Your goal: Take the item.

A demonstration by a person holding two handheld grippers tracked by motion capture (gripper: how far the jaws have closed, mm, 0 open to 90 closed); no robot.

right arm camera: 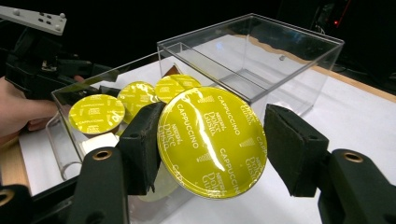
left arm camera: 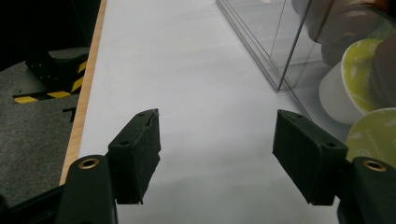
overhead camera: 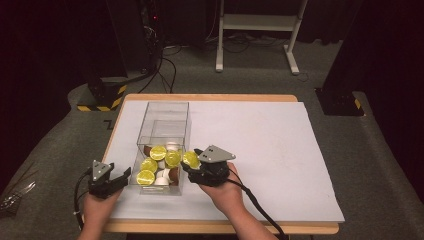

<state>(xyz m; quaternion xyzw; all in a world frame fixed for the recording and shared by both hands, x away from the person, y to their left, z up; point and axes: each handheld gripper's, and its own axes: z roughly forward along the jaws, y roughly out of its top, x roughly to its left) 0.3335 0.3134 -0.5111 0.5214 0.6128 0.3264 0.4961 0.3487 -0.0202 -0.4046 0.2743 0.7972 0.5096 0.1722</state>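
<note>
My right gripper [right arm camera: 212, 144] has its fingers clamped on one yellow-lidded capsule [right arm camera: 212, 142], held at the clear box [overhead camera: 165, 125]'s near right corner (four more yellow lids lie inside, just left). My left gripper [left arm camera: 217, 158] hangs wide open, holding nothing, over the table [left arm camera: 187, 70] beside the box.

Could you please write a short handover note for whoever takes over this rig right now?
Right gripper: shut on a yellow foil-lidded coffee capsule, held beside the near right corner of the clear plastic box.
Left gripper: open, holding nothing, resting on the white table sheet left of the box.
Box: near end holds several more yellow-lidded capsules among white and brown ones; far end looks bare.
Done: one capsule gripped.
Left: unclear whether it goes in or comes out; check before releasing.
</note>
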